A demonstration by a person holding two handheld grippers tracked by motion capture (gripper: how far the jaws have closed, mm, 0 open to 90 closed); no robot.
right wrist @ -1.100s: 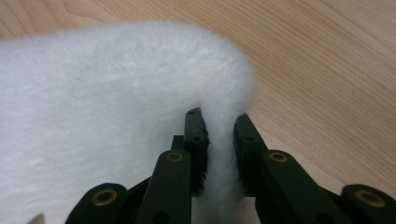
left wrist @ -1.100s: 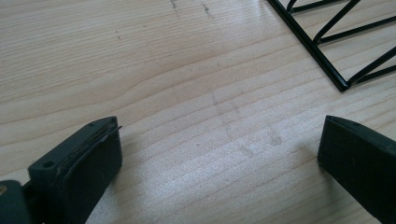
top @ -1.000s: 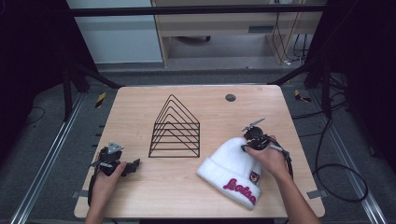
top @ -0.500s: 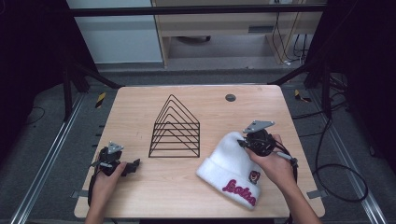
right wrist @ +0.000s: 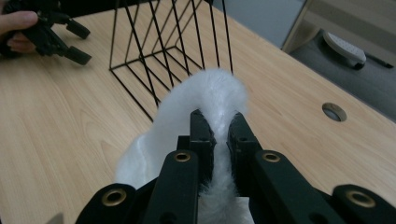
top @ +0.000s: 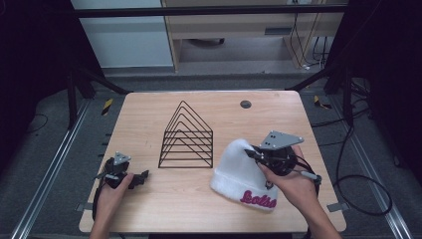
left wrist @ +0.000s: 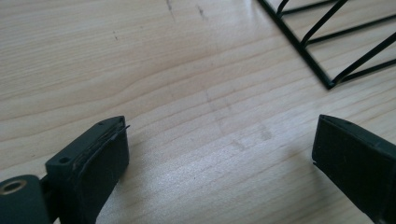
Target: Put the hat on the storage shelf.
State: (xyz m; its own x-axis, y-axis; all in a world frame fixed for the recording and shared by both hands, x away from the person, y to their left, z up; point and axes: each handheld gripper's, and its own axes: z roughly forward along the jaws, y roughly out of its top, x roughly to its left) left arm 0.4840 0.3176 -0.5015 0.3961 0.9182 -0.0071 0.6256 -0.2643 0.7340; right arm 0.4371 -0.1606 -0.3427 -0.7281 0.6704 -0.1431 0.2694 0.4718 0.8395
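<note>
Now lifted at its crown off the light wooden table (top: 149, 209), no longer lying flat as a second ago: white knitted beanie with pink lettering (top: 239, 172), pinched in the pressed-together right gripper (right wrist: 218, 128), just right of the black wire triangular rack (top: 186, 137). Looks like a carry toward that rack. Left gripper (left wrist: 219, 149) spread, idle over bare wood.

This looks like a lab or test room, not a home. A bare wooden tabletop (top: 149, 107) sits inside a frame of dark metal bars (top: 209, 10). Shiny metal rails (top: 47, 174) run along the grey floor beside the tabletop. Black cables (top: 358, 184) lie loose on the floor next to it. Behind the tabletop stands a plain pale cabinet (top: 124, 35).
</note>
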